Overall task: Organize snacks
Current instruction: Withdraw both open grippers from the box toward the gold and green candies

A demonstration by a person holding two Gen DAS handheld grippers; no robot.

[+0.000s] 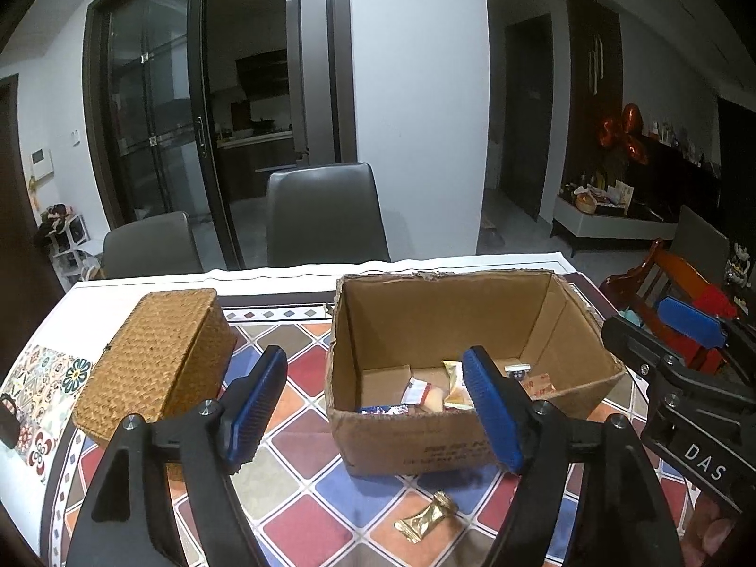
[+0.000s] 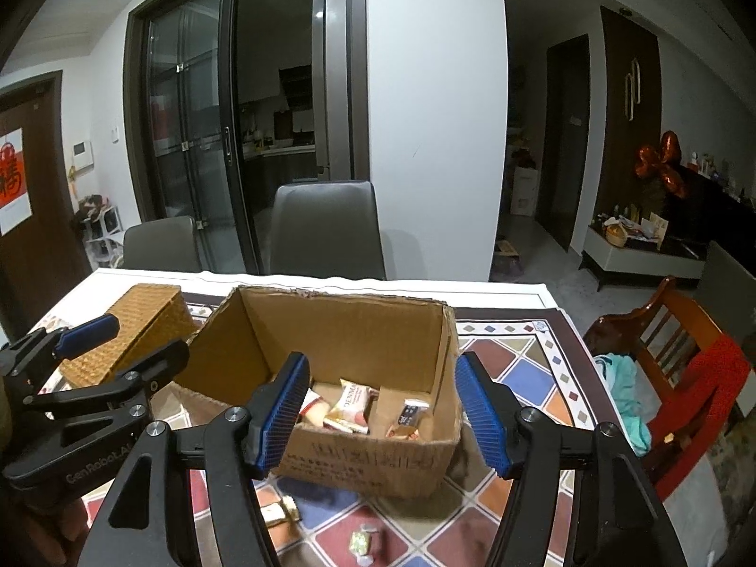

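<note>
Both tools hang over the desk point(image 1: 56, 330) with nothing held: the left gripper point(image 1: 378, 418) and the right gripper point(image 2: 380, 418) each have jaws standing apart. Nearest, loose snacks lie on the patterned cloth, a gold wrapped sweet point(image 1: 427, 517) and a small candy point(image 2: 361, 541). Judging by this, the next move is to pick one up and drop it into the cardboard box point(image 2: 368, 468), already partly filled. A woven basket point(image 1: 156, 368) stands beside, lid shut, well clear

The printing on the open brown cardboard box point(image 2: 368, 465) front is too blurred to read. A small pale wrapped snack point(image 2: 279, 512) by the tablecloth's near edge hides behind a black gripper arm.
</note>
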